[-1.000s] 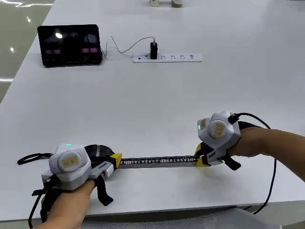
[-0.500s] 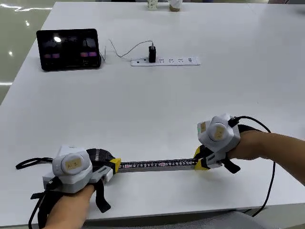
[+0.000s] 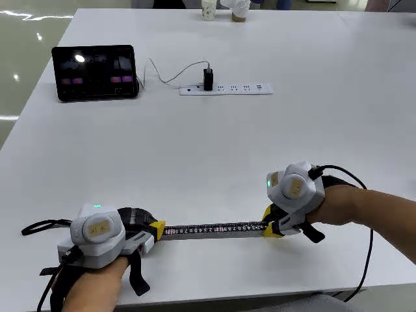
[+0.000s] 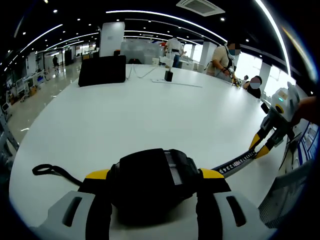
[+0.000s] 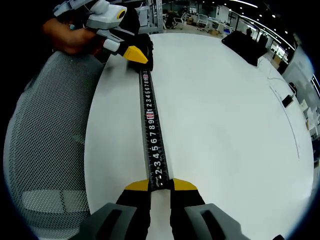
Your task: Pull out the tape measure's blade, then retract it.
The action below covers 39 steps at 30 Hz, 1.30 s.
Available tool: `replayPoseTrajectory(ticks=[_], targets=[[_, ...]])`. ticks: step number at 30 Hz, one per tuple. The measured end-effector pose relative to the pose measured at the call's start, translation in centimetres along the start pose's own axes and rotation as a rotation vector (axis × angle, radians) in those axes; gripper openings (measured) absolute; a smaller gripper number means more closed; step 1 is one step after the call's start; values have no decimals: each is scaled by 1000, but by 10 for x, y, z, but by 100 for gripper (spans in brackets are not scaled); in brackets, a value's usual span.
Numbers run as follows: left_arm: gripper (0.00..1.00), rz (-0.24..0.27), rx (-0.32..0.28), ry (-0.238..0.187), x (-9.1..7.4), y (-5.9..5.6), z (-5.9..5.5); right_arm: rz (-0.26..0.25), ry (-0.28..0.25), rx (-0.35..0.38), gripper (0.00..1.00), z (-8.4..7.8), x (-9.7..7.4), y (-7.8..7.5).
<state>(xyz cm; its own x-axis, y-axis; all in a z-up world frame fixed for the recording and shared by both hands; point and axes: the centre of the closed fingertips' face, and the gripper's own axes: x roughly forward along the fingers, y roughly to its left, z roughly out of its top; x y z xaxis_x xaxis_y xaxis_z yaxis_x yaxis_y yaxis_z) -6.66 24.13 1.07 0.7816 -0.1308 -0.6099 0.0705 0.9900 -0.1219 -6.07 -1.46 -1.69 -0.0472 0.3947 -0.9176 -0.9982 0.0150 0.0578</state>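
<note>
Black tape measure (image 4: 150, 182) partly drawn out along the white worktop's (image 3: 214, 149) near edge.
Tablet (image 3: 95, 71) and power strip (image 3: 226, 89) sit far back. The left gripper (image 3: 153, 229) clamps the case; the right gripper (image 5: 161, 185) pinches the dark numbered blade (image 5: 151, 120) at its tip.

A wide white tabletop (image 3: 260, 143) stands in a large open hall. On it lies a white power strip (image 3: 225, 89) with a black charger (image 3: 208, 79) plugged in. Left of the strip, a thin cable (image 3: 170, 71) trails toward a dark tablet (image 3: 95, 71) propped upright. Beyond the strip stands a paper cup (image 3: 208, 9). Far left of the strip, the glossy floor (image 3: 26, 58) reflects lights. Long light strips (image 4: 150, 12) cross the ceiling.
</note>
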Motion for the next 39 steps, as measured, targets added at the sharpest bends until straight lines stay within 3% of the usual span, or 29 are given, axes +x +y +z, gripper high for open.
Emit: replayPoseTrajectory(ticks=[6, 19, 39], targets=[[64, 0, 2, 0, 0, 0, 0, -7, 16, -25, 11, 1, 1, 1], [64, -2, 6, -1, 0, 0, 0, -11, -10, -34, 11, 4, 3, 1], [63, -7, -4, -2, 0, 0, 0, 2, -9, -48, 11, 6, 3, 0]])
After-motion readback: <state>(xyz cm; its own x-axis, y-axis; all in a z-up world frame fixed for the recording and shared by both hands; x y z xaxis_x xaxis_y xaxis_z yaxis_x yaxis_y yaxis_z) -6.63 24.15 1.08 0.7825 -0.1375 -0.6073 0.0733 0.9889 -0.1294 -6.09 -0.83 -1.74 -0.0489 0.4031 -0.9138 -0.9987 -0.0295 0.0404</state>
